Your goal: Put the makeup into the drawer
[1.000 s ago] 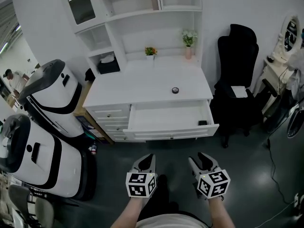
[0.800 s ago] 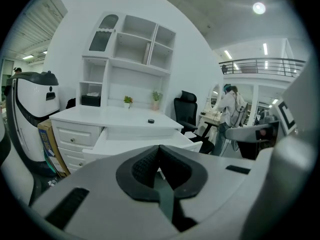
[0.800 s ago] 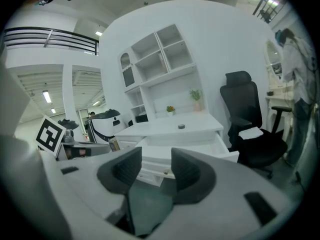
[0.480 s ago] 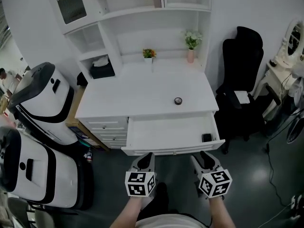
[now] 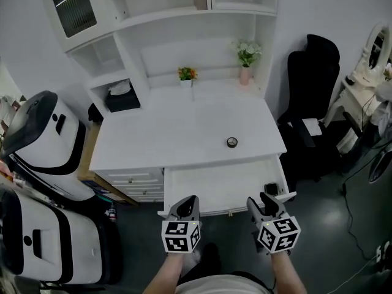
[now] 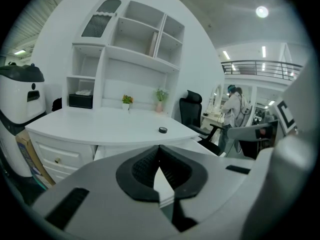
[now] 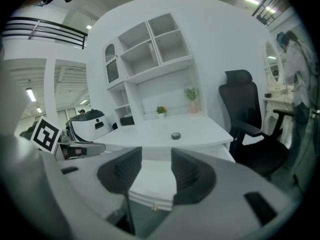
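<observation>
Makeup (image 5: 232, 142) lying on the table (image 5: 171, 133) just behind the open drawer (image 5: 214, 185). Likely needing the right gripper (image 5: 258, 199), jaws parted and empty, lowering squarely astride it; left gripper (image 5: 187, 199) jaws clenched on nothing.

Head view: high overhead, facing steeply down on white desk (image 5: 177, 133) and open drawer (image 5: 214, 185).
Left gripper view: low, close to the drawer front, facing across the desktop.
Right gripper view: likewise, just beside.
Shared by all three: desk, round black item (image 5: 232, 142), shelf unit (image 5: 160, 18).
</observation>
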Motion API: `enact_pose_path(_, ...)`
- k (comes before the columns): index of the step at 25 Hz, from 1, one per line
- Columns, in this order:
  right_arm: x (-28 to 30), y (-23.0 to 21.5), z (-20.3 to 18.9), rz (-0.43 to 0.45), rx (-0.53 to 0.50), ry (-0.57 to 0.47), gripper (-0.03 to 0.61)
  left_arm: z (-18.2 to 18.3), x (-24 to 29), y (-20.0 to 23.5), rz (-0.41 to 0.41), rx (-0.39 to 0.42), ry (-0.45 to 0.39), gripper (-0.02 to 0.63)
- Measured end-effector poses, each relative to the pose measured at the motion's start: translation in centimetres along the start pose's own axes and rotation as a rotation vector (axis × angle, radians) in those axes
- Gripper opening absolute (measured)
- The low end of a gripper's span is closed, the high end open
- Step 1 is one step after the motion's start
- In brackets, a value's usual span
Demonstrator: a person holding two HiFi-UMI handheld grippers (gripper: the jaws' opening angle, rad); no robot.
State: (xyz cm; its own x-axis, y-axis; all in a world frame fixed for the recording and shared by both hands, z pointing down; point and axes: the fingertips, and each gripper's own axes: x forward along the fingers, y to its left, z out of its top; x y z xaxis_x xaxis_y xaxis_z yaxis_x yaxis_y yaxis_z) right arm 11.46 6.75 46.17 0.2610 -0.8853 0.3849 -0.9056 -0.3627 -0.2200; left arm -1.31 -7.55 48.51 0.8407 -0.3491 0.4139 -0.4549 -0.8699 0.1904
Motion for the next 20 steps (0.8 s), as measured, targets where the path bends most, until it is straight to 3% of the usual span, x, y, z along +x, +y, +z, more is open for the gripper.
enact_pose_path(20, 5.7, -1.2, 2.5, -0.038, -0.036, 0.003, 0.167, 2.1, 4.7, 2.7, -0.047, 0.010, 0.014, 0.000)
